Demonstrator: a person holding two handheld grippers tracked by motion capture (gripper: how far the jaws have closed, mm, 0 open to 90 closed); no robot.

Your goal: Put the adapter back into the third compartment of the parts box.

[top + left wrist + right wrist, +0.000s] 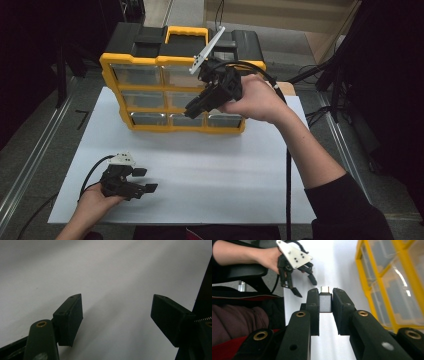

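My right gripper (pixel 325 290) is shut on a small grey block with a metal plug end (pixel 325 304), pinched upright between both jaws. In the high view this gripper (pixel 193 110) hangs in front of the lower middle drawers of a yellow-framed organizer (pixel 111 64), pointing down and left; the block is too small to make out there. My left gripper (pixel 145 180) rests open on the white board (pixel 210 170) near its front left corner. Nothing lies between its fingers (pixel 70 317), just bare board. The right gripper view shows the left gripper (pixel 306 287) farther off, open.
The organizer (pixel 362 282) stands upright at the back of the board, with clear drawers and a black and yellow top handle (pixel 186 33). Dark floor and metal rails (pixel 30 160) flank the board. A person's lap and dark sleeve (pixel 234 322) sit at the near side.
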